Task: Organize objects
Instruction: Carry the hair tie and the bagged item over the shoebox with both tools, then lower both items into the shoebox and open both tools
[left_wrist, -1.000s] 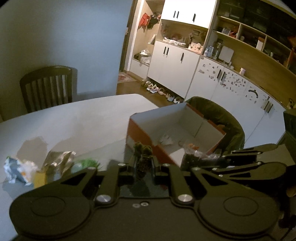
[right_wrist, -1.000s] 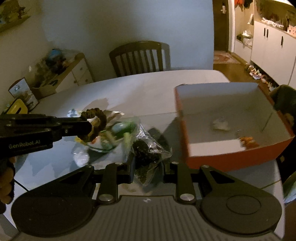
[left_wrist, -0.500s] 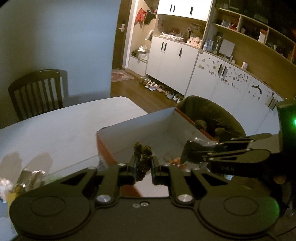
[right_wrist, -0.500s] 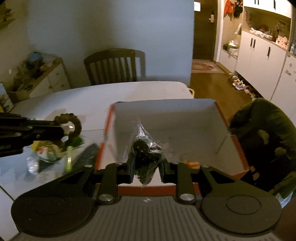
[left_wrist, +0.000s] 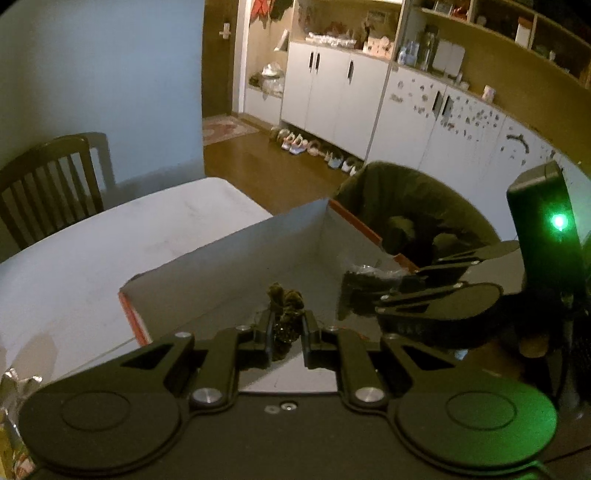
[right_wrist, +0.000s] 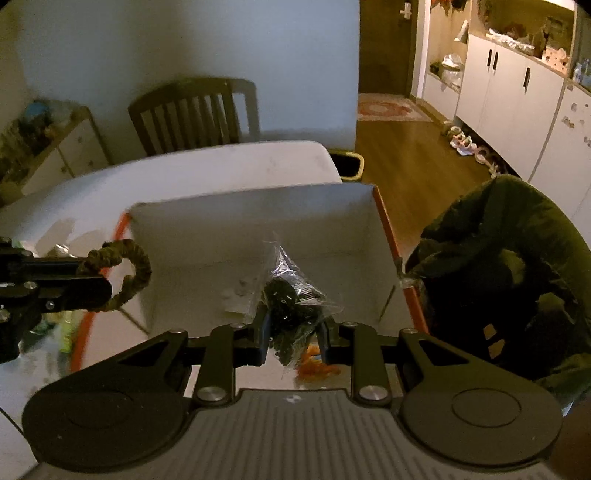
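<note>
The left tool (left_wrist: 286, 334) pinches a brown scrunchie (right_wrist: 123, 273), held over the left edge of the open box (right_wrist: 258, 218) on the white counter (right_wrist: 207, 166). The right tool (right_wrist: 293, 338) pinches a clear bag of dark bits (right_wrist: 291, 299) above the box's inside. Small orange pieces (right_wrist: 314, 365) lie on the box floor.

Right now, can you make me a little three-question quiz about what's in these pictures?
1. True or false: the left gripper is empty.
2. What does the right gripper hold: (a) a shoe, (b) a clear bag, (c) a cup?
3. What big open thing lies under both grippers?

Key:
1. False; its jaws are shut on a hair tie.
2. b.
3. The box on the table.
</note>
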